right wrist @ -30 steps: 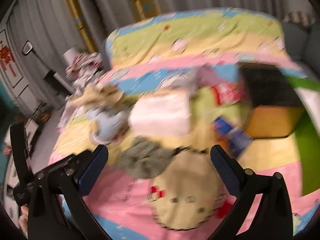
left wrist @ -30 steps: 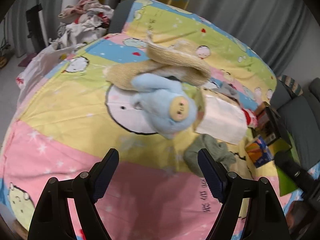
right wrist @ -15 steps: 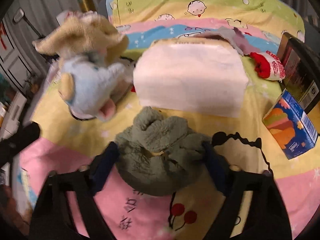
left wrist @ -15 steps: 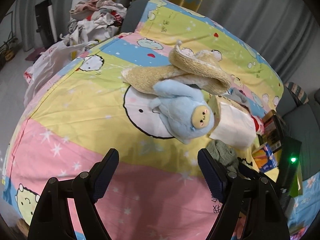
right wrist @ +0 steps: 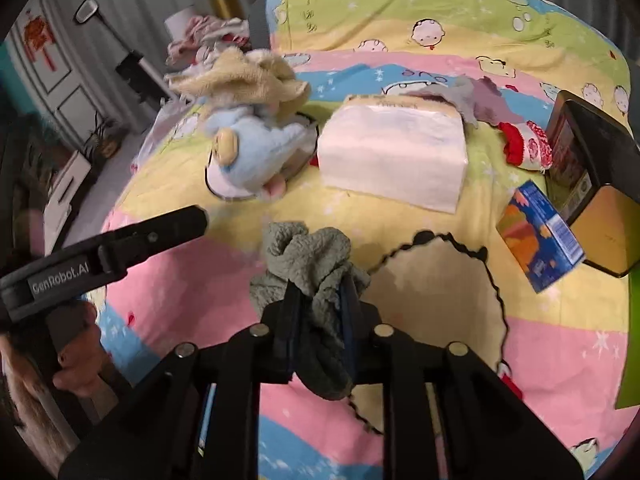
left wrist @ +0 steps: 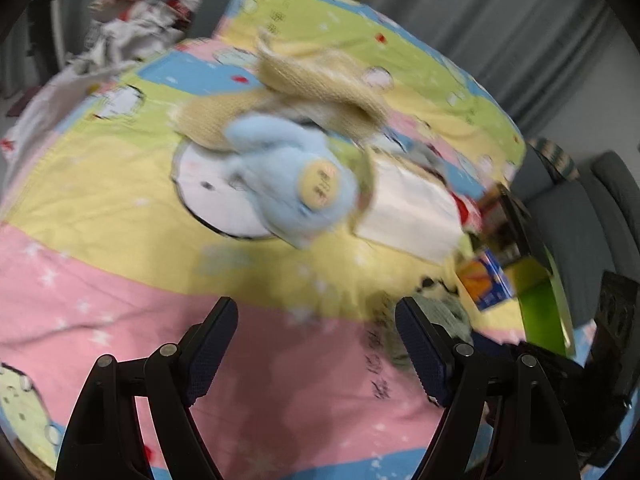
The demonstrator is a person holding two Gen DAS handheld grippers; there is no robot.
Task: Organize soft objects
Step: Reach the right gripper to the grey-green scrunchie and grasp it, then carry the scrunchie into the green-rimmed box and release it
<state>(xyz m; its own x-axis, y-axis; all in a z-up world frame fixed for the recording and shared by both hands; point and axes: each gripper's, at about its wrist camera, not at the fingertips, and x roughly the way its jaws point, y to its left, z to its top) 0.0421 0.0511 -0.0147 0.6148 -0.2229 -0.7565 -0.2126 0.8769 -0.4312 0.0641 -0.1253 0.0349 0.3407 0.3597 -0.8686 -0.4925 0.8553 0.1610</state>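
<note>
Both grippers are matte black plastic. The left gripper (left wrist: 316, 344) has angular arms, round silver pivot screws and dark-blue dimpled pads (left wrist: 420, 352). The right gripper (right wrist: 318, 308) has the same silver screws and blue pads. From the right wrist, the left one shows white "GenRobot.AI" lettering and a bare hand (right wrist: 76, 376) behind it.

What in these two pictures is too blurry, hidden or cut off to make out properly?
- Blue stuffed toy: left view is motion-blurred, face unreadable.
- Green fleece cloth: right view, the right gripper clamps and covers its middle.
- Juice carton: print too small to read.
- Dark box: cut off by the lens edge.
</note>
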